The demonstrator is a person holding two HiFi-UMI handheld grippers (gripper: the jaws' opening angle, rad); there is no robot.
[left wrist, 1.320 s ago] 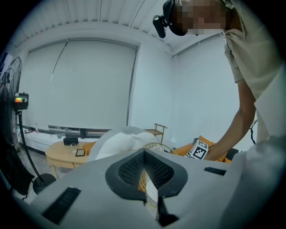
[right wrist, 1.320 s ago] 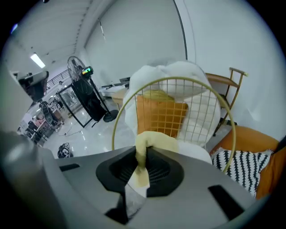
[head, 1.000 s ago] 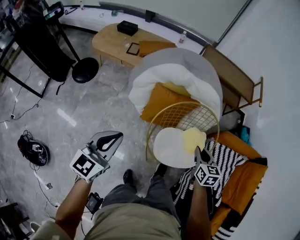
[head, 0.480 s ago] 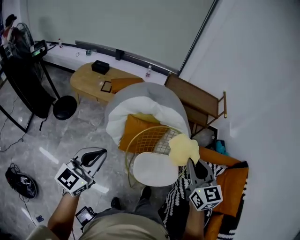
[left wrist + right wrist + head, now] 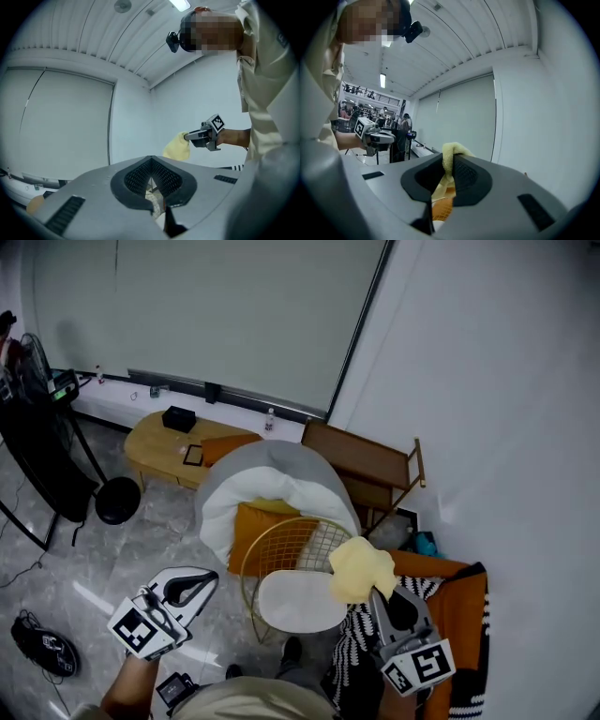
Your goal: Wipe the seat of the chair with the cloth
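Now | right gripper pinching cloth by right edge of seat | left gripper pressed together, empty, apart from chair

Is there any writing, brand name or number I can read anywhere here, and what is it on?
No readable text anywhere.
Left cube and right cube: black-and-white square patterns only, no letters or numbers.
Bottle and black box near the far wall: too small to read any label.

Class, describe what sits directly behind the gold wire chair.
An orange cushion on a white-padded grey lounger; the gold wire chair's mesh back partly screens the cushion's lower edge.
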